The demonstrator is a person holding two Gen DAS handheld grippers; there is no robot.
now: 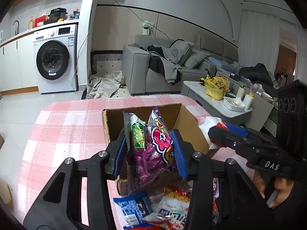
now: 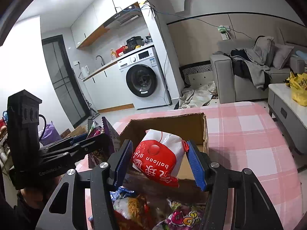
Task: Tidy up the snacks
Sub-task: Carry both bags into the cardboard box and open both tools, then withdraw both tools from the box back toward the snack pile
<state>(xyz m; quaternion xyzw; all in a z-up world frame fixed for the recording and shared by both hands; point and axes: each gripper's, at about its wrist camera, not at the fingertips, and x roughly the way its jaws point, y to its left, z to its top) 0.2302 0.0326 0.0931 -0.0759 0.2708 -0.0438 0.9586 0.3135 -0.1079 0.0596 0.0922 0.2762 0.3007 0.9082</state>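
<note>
An open cardboard box [image 1: 189,126] [image 2: 172,123] stands on the pink checked tablecloth [image 1: 63,126]. My left gripper [image 1: 150,153] is shut on a purple snack bag [image 1: 149,157] with a green-labelled packet [image 1: 138,134] beside it, held over the box's near edge. My right gripper [image 2: 160,161] is shut on a red and white "balloon" snack bag [image 2: 159,157], held above the box's near side. The right gripper shows at the right of the left wrist view [image 1: 226,134]; the left gripper shows at the left of the right wrist view [image 2: 84,140]. Several loose snack packets [image 1: 168,207] [image 2: 134,207] lie in front of the box.
A grey sofa [image 1: 153,71] and a white coffee table [image 1: 211,99] with a yellow bag [image 1: 216,86] stand beyond the table. A washing machine [image 1: 55,59] stands at the far left. The tablecloth stretches to the right of the box in the right wrist view [image 2: 249,134].
</note>
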